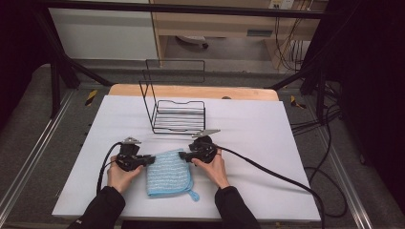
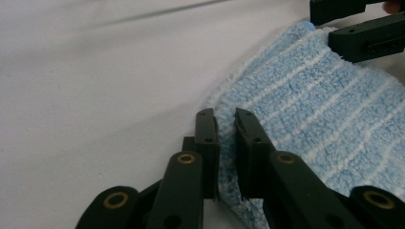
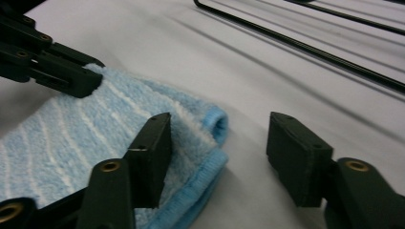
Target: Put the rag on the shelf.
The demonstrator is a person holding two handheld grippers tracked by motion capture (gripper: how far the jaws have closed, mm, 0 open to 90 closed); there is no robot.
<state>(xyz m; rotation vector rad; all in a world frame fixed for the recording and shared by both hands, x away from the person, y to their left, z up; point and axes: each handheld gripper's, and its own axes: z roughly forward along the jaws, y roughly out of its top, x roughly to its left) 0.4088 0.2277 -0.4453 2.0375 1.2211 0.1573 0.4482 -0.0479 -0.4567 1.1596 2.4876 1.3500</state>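
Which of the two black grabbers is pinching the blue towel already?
The left gripper: its jaws squeeze the blue towel. The right gripper has wide jaws around the corner.

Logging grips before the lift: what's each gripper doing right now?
Left gripper: shut on the blue striped towel.
Right gripper: open, jaws astride the towel's corner, not pinching.

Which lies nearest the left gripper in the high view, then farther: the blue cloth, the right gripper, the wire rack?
1. Blue cloth, pinched at its left edge by the left gripper.
2. Right gripper, across the cloth.
3. Wire rack, behind, mid-table.
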